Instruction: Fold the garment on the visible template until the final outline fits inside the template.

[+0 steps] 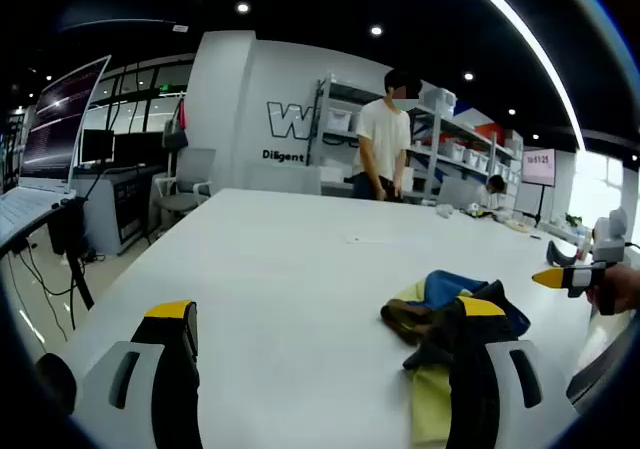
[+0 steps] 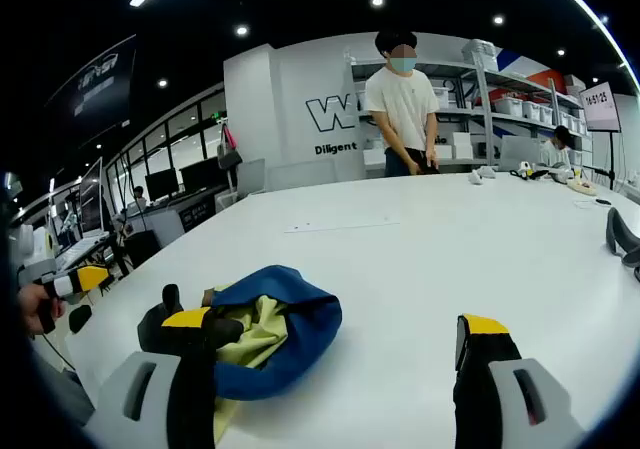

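While both grippers hover over the table, the scene reads as follows.

Left gripper view
- Left gripper (image 1: 330, 344): jaws spread wide, nothing between them, both yellow-tipped.
- Garment (image 1: 450, 339): bunched heap of blue, yellow and dark cloth on the table (image 1: 290, 269), partly behind the right-hand jaw; whether it touches that jaw cannot be told.
- Right gripper (image 1: 560, 269): enters at the right edge, held by a hand (image 1: 615, 287), above the table beyond the garment; yellow tip visible.
- Person (image 1: 383, 139): stands at the far end of the table, before shelves (image 1: 440, 129).
- Laptop (image 1: 50, 149): open, far left.

Right gripper view
- Right gripper (image 2: 335, 334): jaws wide apart, empty.
- Garment (image 2: 270, 334): crumpled against the left-hand jaw, blue outside, yellow inside.
- Template (image 2: 342, 226): faint outline on the table (image 2: 440, 259), well beyond the garment.
- Left gripper (image 2: 75, 282): at the left edge, held up.
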